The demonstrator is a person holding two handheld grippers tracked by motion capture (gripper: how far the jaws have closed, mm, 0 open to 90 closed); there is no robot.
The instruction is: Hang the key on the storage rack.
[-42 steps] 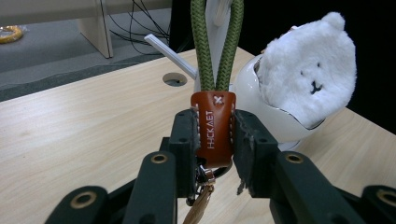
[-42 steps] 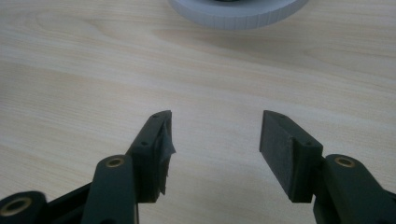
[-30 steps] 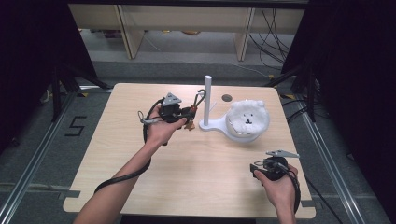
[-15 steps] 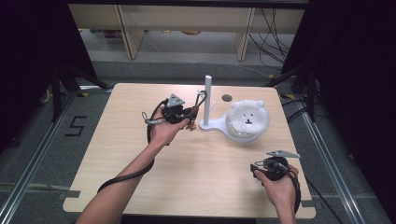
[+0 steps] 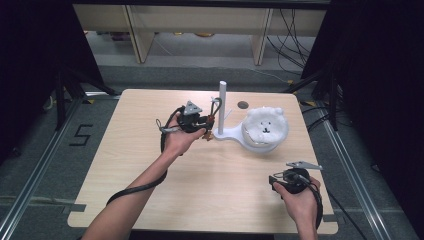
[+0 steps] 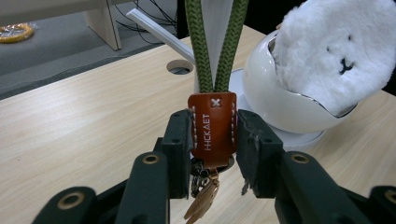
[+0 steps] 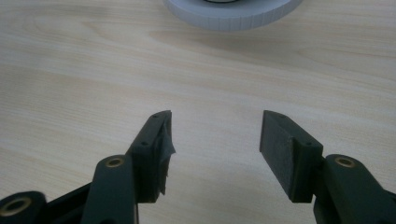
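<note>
Brown leather, stitched in white and stamped with pale letters, forms the tag (image 6: 212, 128) of a keyring hanging from a white post (image 5: 222, 107) on a stand. The tag sits between the pads of the left tongs (image 6: 214, 151), at 12 o'clock from the camera on them. These tongs have just been opening; a thin gap shows at the right pad, and the left pad lies against the tag's edge, so the grip is loose and no longer clamped. The tag's long axis runs upright. A green braided cord (image 6: 217, 44) rises from its top as two strands, and small metal keys (image 6: 201, 198) dangle below. At 2 o'clock from the tag, a glossy white bowl (image 6: 280, 100) holds a fluffy white plush (image 6: 338, 51) with a small stitched face. In the high view, the left tongs (image 5: 206, 127) are at the post, on a pale wooden worktop (image 5: 210, 190). The right tongs (image 7: 215, 154) stand wide apart with nothing between them, over bare wood at the worktop's 5 o'clock corner.
</note>
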